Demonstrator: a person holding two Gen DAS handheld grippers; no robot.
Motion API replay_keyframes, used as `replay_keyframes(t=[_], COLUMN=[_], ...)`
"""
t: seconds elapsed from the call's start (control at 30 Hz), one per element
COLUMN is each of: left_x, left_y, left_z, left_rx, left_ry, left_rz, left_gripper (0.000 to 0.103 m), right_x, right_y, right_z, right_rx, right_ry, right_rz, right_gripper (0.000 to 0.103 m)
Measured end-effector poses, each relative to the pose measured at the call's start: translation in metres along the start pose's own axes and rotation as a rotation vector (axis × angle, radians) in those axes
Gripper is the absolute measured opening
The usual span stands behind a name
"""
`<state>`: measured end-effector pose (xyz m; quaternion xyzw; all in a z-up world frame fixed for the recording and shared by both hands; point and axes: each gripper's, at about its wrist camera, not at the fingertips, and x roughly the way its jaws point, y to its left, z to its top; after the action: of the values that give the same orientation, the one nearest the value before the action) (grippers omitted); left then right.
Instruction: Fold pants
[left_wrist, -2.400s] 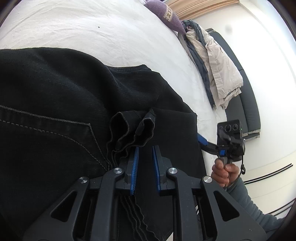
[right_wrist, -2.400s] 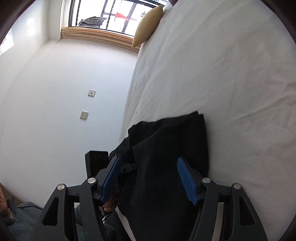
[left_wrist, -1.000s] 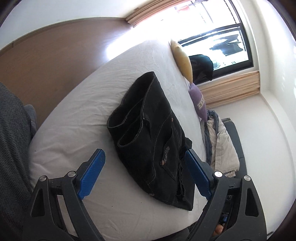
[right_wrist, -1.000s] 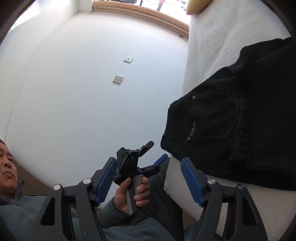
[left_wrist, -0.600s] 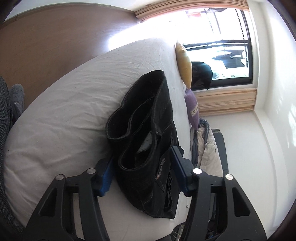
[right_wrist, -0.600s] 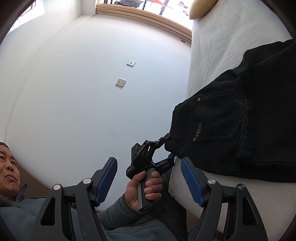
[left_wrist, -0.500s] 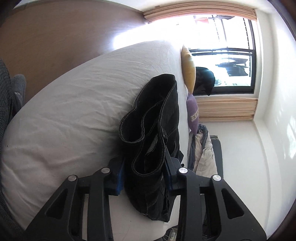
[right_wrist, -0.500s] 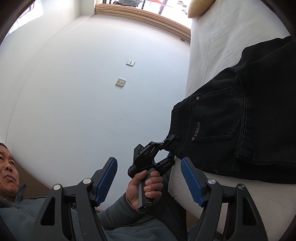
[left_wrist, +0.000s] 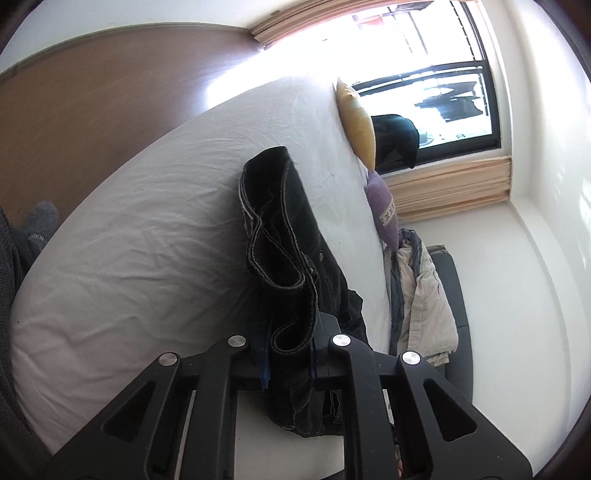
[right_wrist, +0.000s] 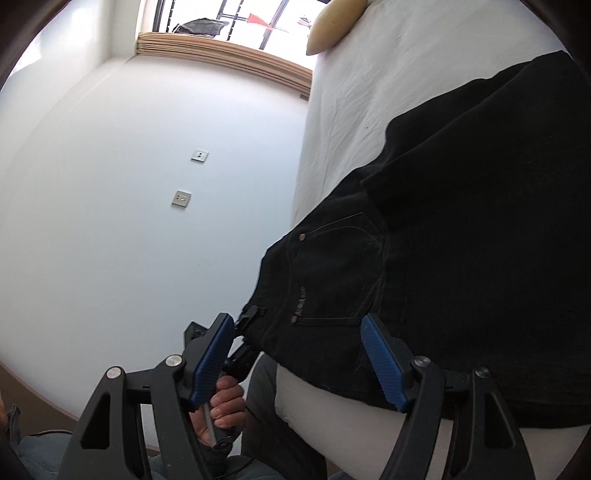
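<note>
The black jeans (left_wrist: 280, 236) lie folded on the white bed (left_wrist: 147, 236), waistband end at the near bed corner. My left gripper (left_wrist: 290, 354) is shut on the stacked waistband edge, which stands up between its blue pads. In the right wrist view the jeans (right_wrist: 461, 229) show a back pocket with a rivet and label. My right gripper (right_wrist: 299, 354) is open, its blue fingers (right_wrist: 380, 362) straddling the near corner of the jeans without gripping. The left gripper (right_wrist: 236, 347) and the hand holding it show at the waistband corner.
A yellow pillow (left_wrist: 358, 122) and a purple pillow (left_wrist: 384, 206) lie at the far edge of the bed. A beige and grey pile of clothes (left_wrist: 417, 291) rests on a dark sofa (left_wrist: 454, 295) beside the bed. A white wall with two sockets (right_wrist: 181, 199) stands to the left.
My left gripper moved in onto the waistband and closed from wide open to shut on it. My right gripper moved closer to the jeans' corner and stayed open.
</note>
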<state>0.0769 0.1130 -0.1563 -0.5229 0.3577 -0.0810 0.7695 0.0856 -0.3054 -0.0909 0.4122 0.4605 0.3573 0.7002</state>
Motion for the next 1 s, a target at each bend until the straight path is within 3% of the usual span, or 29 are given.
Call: replay_keyframes(t=[0.1, 0.3, 0.47, 0.57, 0.73, 1.0], left_x=[-0.001, 0.003, 0.006, 0.005, 0.013, 0.062], left_y=[-0.030, -0.081, -0.108, -0.122, -0.167, -0.264], left_z=[0.000, -0.007, -0.011, -0.014, -0.030, -0.104], left_rx=[0.072, 0.210, 0.267, 0.309, 0.423, 0.690], left_ry=[-0.004, 0.005, 0.010, 0.014, 0.049, 0.173], left_rz=[-0.002, 0.003, 0.023, 0.023, -0.009, -0.077], left_gripper=[0.012, 0.012, 0.012, 0.012, 0.012, 0.012], right_x=[0.006, 0.022, 0.048, 0.052, 0.021, -0.043], right_y=[-0.019, -0.036, -0.061, -0.062, -0.051, -0.037], right_z=[0.019, 0.067, 0.099, 0.101, 0.092, 0.076], right_rx=[0.040, 0.085, 0.145, 0.141, 0.140, 0.120], right_ry=[-0.009, -0.043, -0.029, -0.020, -0.058, -0.098], right_rz=[-0.038, 0.041, 0.005, -0.001, 0.007, 0.025], right_gripper=[0.075, 0.075, 0.070, 0.069, 0.074, 0.075])
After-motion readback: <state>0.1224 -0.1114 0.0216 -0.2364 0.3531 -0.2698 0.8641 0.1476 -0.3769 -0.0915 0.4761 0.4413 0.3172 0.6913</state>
